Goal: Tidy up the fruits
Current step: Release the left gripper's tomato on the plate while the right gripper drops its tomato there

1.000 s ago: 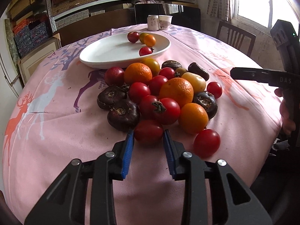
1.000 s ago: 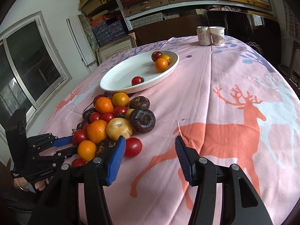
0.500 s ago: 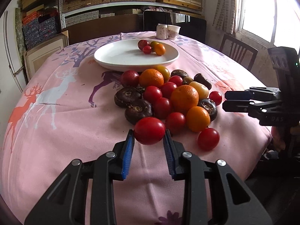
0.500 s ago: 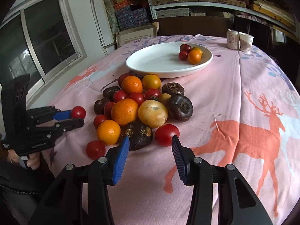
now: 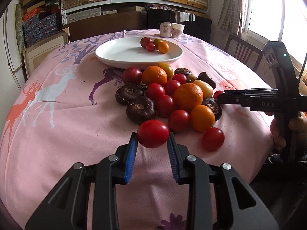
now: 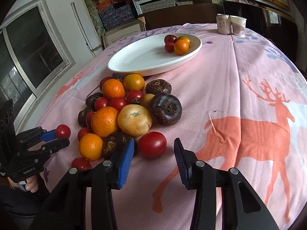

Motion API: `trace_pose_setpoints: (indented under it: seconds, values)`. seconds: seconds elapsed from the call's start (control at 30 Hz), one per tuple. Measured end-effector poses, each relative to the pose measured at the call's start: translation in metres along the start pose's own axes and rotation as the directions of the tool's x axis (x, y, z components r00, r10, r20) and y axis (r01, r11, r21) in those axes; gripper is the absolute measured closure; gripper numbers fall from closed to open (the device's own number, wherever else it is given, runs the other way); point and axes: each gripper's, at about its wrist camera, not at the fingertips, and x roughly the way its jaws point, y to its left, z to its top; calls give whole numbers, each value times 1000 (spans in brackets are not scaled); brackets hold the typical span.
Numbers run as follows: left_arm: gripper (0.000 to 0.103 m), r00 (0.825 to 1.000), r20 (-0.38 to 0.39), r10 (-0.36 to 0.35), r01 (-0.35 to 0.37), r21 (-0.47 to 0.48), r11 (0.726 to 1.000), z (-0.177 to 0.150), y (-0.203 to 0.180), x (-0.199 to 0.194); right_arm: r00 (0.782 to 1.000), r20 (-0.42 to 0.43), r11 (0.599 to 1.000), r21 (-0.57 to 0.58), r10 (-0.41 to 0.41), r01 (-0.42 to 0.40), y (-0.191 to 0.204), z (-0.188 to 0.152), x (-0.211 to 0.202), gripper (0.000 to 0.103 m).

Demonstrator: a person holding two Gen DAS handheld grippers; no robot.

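My left gripper is shut on a red tomato and holds it above the cloth, in front of the fruit pile; it also shows in the right wrist view with the tomato. My right gripper is open, its blue pads either side of a red tomato that lies on the cloth at the pile's near edge. The pile holds oranges, red tomatoes, a yellow tomato and dark purple fruits. A white oval plate behind holds several small fruits.
A pink deer-print tablecloth covers the round table. A can and a paper cup stand at the far edge. A chair is at the right, shelves with boxes behind. The right gripper reaches into the left wrist view.
My left gripper closed on a red tomato and lifted it off the cloth, back from the pile. My right gripper moved left and lower until its pads stand either side of another red tomato.
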Motion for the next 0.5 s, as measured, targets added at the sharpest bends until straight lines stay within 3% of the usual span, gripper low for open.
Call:
trace_pose_setpoints:
  seconds: [0.03,0.07,0.33,0.5]
  values:
    - [72,1000,1,1,-1,-2,1000,0,0,0,1000,-4,1000,14,27,-27,0,0,1,71]
    - [72,1000,4,4,-4,-4,1000,0,1,-1,999,-8,999,23,43,-43,-1,0,1,72]
    - [73,999,31,7,-6,-28,1000,6,8,-11,997,44,997,29,67,-68,-2,-2,-15,72]
    - [72,998,56,0,1,-13,1000,26,10,-11,993,100,998,18,60,-62,-3,23,-28,72]
